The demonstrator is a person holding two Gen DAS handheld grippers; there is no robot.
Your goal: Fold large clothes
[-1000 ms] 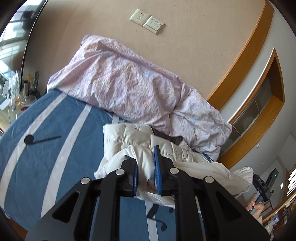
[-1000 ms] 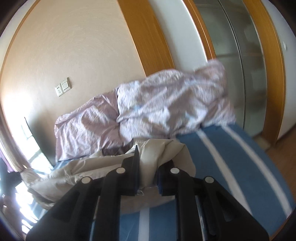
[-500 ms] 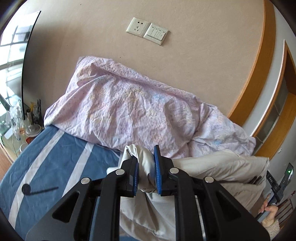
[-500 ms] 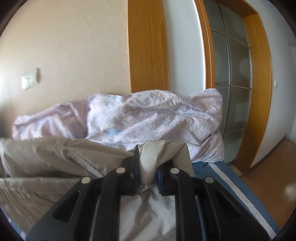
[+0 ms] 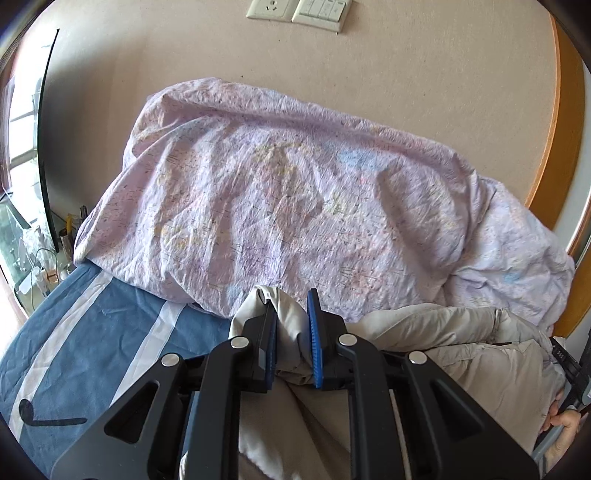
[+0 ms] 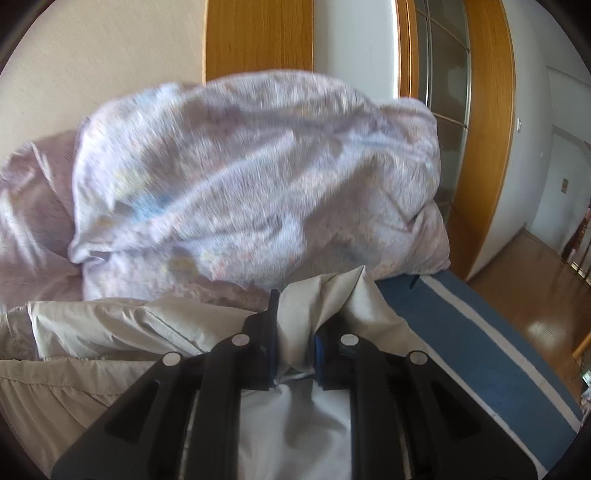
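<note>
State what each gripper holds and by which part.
Both hold the beige puffer jacket. The left gripper pinches a bunched fold at its edge; the right gripper pinches another bunched fold of its edge. Which parts cannot be told.

Jacket (image 5: 443, 343): beige outer fabric, white lining (image 6: 295, 424). Duvet (image 5: 295, 206): pale lilac with faint multicoloured speckled print. Bed sheet (image 5: 92, 350): blue with white stripes and a black mark. Left tongs (image 5: 291, 325): black body, blue pads. Wall (image 5: 406, 66): beige. Door frame (image 6: 484, 110): orange-brown wood.

Beige wall (image 5: 406, 74), wall sockets (image 5: 295, 9), blue striped bedsheet (image 5: 92, 350), wooden floor (image 6: 535, 266)
</note>
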